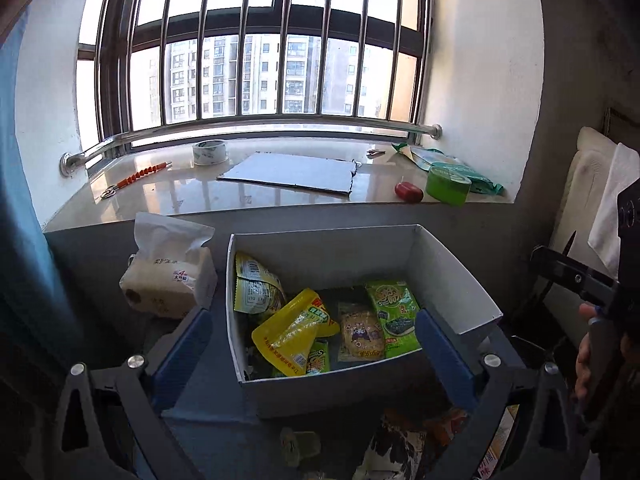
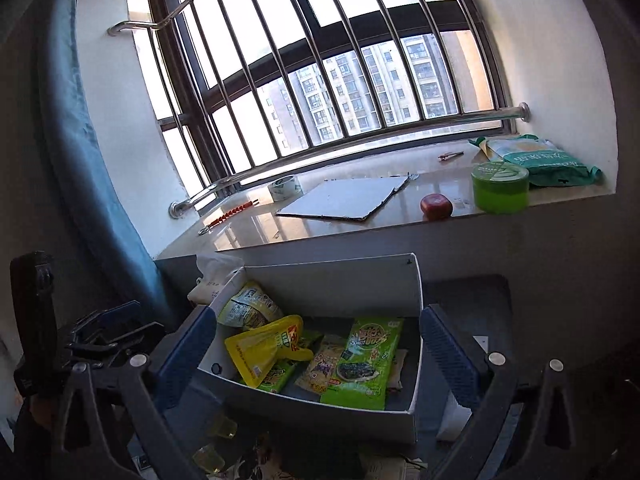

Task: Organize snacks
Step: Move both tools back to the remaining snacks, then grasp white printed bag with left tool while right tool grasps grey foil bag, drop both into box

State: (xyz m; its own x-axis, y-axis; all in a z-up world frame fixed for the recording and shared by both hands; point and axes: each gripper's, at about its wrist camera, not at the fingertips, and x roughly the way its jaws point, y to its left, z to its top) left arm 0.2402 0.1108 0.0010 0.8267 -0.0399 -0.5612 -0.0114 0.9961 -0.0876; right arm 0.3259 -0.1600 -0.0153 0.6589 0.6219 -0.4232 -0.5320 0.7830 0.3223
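White cardboard box (image 1: 448, 268) sits ahead of both grippers, snack packets (image 1: 288, 332) loose inside. Left gripper (image 1: 312, 344) spread wide, empty; right gripper (image 2: 316, 348) likewise. Small cups (image 2: 222, 426) below, possibly jelly.

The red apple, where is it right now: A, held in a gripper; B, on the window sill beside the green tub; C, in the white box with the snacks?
B: the red apple lies on the window sill beside the green tub, outside the white box.
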